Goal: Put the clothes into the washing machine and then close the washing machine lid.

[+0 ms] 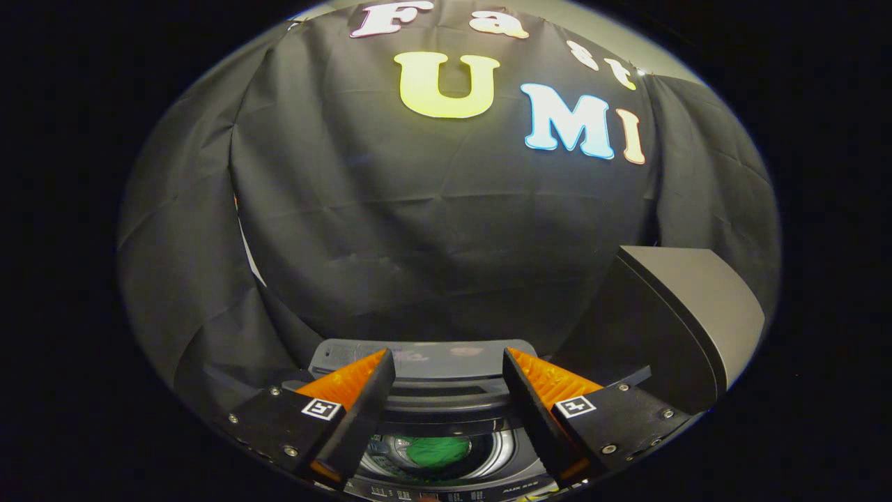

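Note:
A dark top-loading washing machine (446, 397) stands below me, its drum open between my fingers. A green garment (437, 452) lies inside the metal drum (498, 453). The machine's lid (686, 321) is raised upright to the right, beyond my right finger. My gripper (449, 362) hovers above the drum opening, open, with nothing between its fingers. The rear control panel (425, 362) of the machine shows just ahead of the fingertips.
The black booth cloth (432, 223) hangs close behind the machine and wraps round both sides. The machine's front panel (453, 493) lies just under the gripper.

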